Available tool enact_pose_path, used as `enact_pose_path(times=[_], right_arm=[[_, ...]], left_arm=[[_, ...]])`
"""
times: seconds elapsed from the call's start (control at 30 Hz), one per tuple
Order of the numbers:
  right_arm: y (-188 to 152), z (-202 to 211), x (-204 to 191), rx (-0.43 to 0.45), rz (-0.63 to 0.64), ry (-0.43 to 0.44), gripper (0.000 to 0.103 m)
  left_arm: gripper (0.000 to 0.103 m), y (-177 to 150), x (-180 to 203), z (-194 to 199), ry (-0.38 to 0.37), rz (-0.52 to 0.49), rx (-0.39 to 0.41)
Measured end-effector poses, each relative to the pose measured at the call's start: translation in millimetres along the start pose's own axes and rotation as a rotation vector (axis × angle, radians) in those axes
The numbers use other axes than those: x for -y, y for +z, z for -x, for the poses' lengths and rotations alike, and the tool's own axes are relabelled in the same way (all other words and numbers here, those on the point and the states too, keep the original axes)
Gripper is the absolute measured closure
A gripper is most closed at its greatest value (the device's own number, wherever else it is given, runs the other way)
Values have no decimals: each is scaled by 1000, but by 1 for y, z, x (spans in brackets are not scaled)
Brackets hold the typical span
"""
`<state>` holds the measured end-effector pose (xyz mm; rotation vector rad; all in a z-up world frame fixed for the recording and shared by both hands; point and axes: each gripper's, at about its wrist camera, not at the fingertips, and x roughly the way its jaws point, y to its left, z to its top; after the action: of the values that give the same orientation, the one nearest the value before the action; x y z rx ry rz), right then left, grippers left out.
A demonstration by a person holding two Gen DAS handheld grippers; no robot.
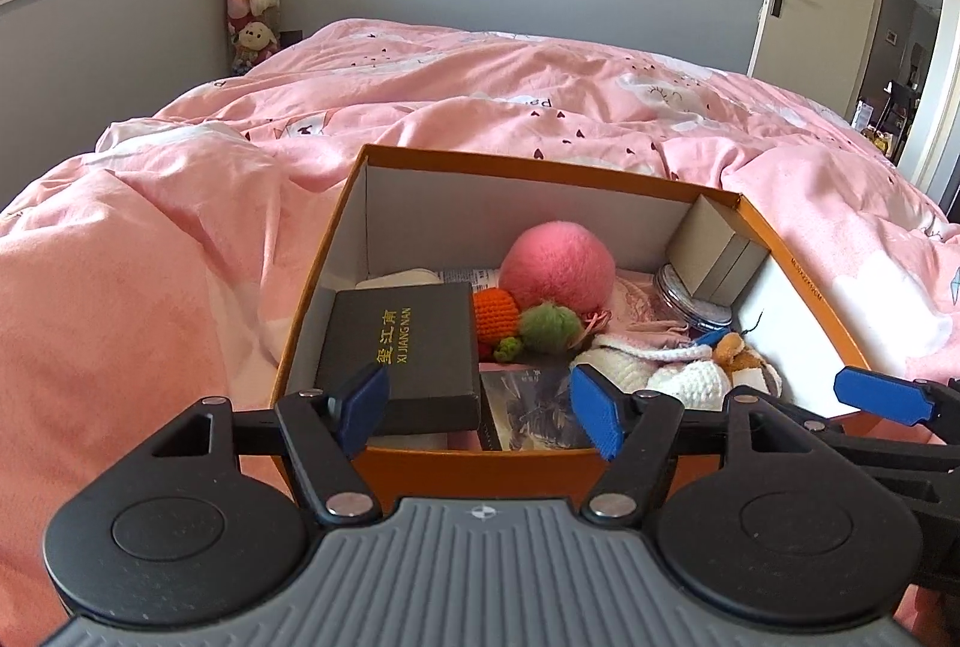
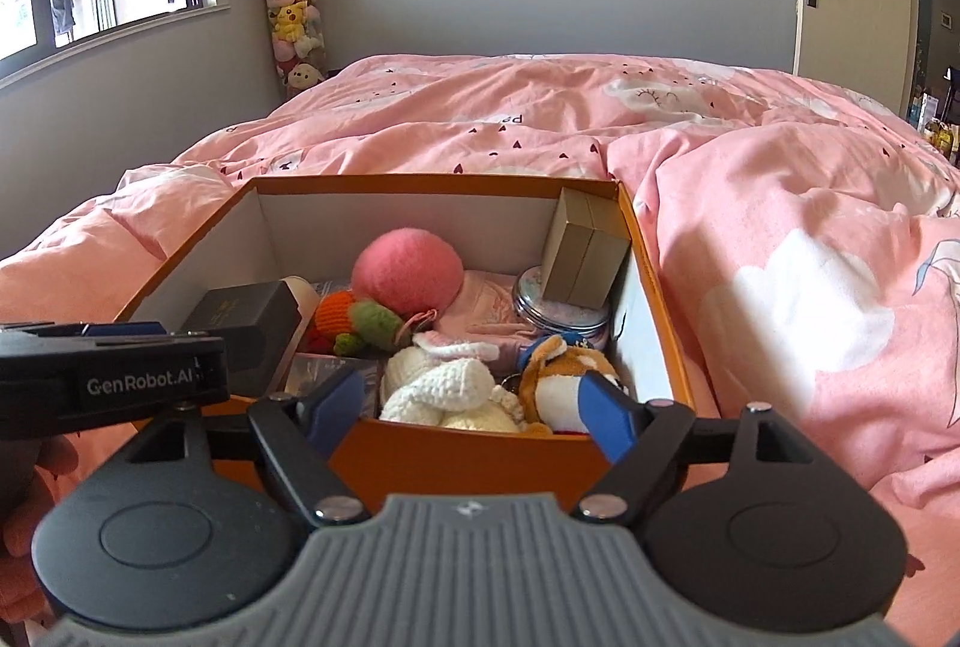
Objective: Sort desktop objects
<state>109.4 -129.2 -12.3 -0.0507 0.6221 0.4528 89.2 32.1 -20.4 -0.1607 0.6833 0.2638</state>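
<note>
Orange box [image 1: 528, 467] on pink bedding [image 1: 180, 227], filled with sorted items; both grippers over its near edge, jaws apart, nothing held.

Left wrist view, left to right: left gripper [image 1: 480, 407] stands wide open above the black case [image 1: 399, 353], which lies flat at lower left of the box, long axis running toward the far wall. Pink ball [image 1: 555, 272] sits mid-box; tan carton [image 1: 714, 257] stands tilted in the upper-right corner. Right wrist view: right gripper [image 2: 474, 407] is open over the white crochet toy [image 2: 444, 389] and brown plush [image 2: 570, 371] at the near wall.
</note>
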Motion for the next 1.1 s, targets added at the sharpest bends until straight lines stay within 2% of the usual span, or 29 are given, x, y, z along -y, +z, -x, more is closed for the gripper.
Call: enact_pose_path(times=[0.13,0.43,1.1], right_arm=[[-3,-5,1,0,-6,-6,21],[-4,-10,1,-4,0,-12,20],[-6,-13,2,-7,1,-15,17]], left_arm=[[21,-4,7,-4,24,-58,-4],[14,-6,4,-10,39,-47,-18],[13,-6,2,-11,36,-44,-36]])
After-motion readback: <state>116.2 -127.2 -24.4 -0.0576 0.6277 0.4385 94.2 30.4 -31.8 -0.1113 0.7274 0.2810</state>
